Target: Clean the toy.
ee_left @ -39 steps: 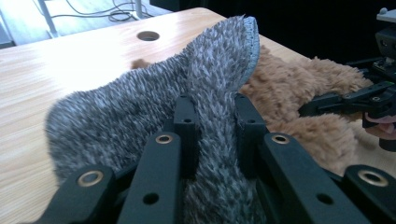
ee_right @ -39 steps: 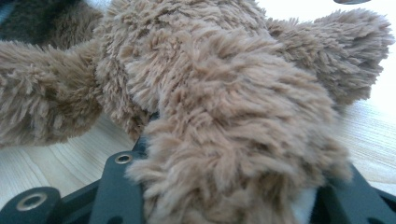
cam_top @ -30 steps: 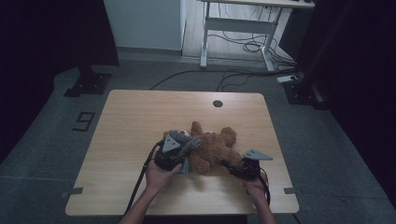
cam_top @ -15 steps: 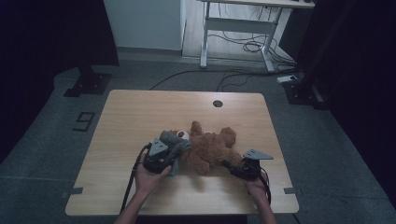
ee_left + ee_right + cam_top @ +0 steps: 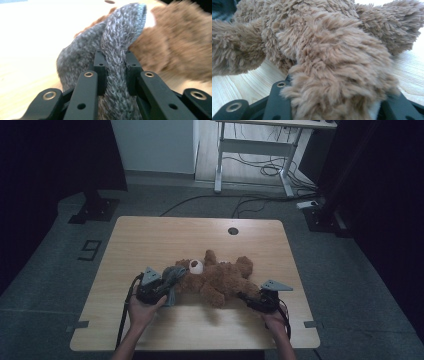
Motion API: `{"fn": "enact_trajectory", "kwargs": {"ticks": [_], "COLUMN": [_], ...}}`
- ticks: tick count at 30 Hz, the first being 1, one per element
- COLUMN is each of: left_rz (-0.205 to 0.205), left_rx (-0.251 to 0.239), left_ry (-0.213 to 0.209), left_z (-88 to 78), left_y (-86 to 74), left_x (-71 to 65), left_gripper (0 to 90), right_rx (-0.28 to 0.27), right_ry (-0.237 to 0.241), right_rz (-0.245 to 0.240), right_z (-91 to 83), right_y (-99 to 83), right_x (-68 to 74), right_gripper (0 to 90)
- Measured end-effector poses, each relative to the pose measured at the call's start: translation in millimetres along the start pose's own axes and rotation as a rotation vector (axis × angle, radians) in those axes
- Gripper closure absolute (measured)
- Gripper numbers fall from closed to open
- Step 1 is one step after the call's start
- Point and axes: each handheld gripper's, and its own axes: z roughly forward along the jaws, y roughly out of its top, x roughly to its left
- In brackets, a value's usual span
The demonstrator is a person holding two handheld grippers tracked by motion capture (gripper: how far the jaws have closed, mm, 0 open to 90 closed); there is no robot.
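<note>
Grey knit hat [image 5: 117,50] pinched in left gripper [image 5: 115,67], beside teddy bear [image 5: 220,279].

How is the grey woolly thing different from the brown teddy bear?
The grey knitted piece is grey and stitched; the teddy bear is brown and shaggy. The knitted piece is much smaller than the bear. The left tongs pinch the knitted piece, while the right tongs grip a limb of the bear, which lies on the table. Both are soft, and each sits in one pair of tongs.
</note>
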Motion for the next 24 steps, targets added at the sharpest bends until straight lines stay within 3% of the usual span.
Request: {"fn": "enact_trajectory", "kwargs": {"ticks": [3, 4, 5, 6, 7, 10, 13, 14, 19, 20, 24], "left_rz": [0.019, 0.044, 0.044, 0.071, 0.071, 0.109, 0.122, 0.134, 0.144, 0.136, 0.135], "left_rx": [-0.017, -0.025, -0.025, -0.026, -0.026, -0.019, -0.012, 0.008, 0.058, 0.088, 0.098], "left_ry": [-0.02, -0.041, -0.041, -0.055, -0.055, -0.103, -0.121, -0.143, -0.175, -0.191, -0.201], "left_z": [-0.2, 2.7, 2.7, 7.6, 7.6, 26.3, 36.4, 50.2, 71.5, 82.3, 87.0], "left_y": [9.4, 18.3, 18.3, 26.3, 26.3, 44.6, 50.4, 55.1, 55.3, 50.7, 38.8], "left_x": [-11.4, -23.4, -23.4, -34.2, -34.2, -60.4, -71.1, -83.1, -97.9, -103.3, -106.5], "left_gripper": [76.0, 76.0, 76.0, 76.1, 76.0, 76.1, 76.1, 76.0, 76.0, 76.0, 76.1], "right_rx": [-0.001, -0.001, -0.001, -0.001, -0.001, 0.001, 0.001, 0.0, -0.001, -0.001, 0.005], "right_ry": [-0.002, -0.002, -0.002, -0.002, -0.001, -0.001, -0.001, -0.001, -0.001, -0.001, -0.005], "right_rz": [0.0, 0.0, 0.0, 0.001, 0.001, 0.0, 0.0, 0.001, 0.004, 0.004, 0.0], "right_z": [0.0, 0.0, -0.1, -0.1, -0.1, -0.2, -0.2, -0.2, -0.2, -0.3, -0.9], "right_y": [0.0, 0.0, 0.0, 0.1, 0.1, 0.2, 0.4, 0.4, 0.5, 0.6, 0.5], "right_x": [0.5, 0.6, 0.6, 0.6, 0.6, 0.4, 0.3, 0.4, 0.6, 0.7, 0.1], "right_gripper": [53.1, 53.1, 53.1, 53.1, 53.1, 53.1, 53.1, 53.1, 53.1, 53.1, 53.1]}}
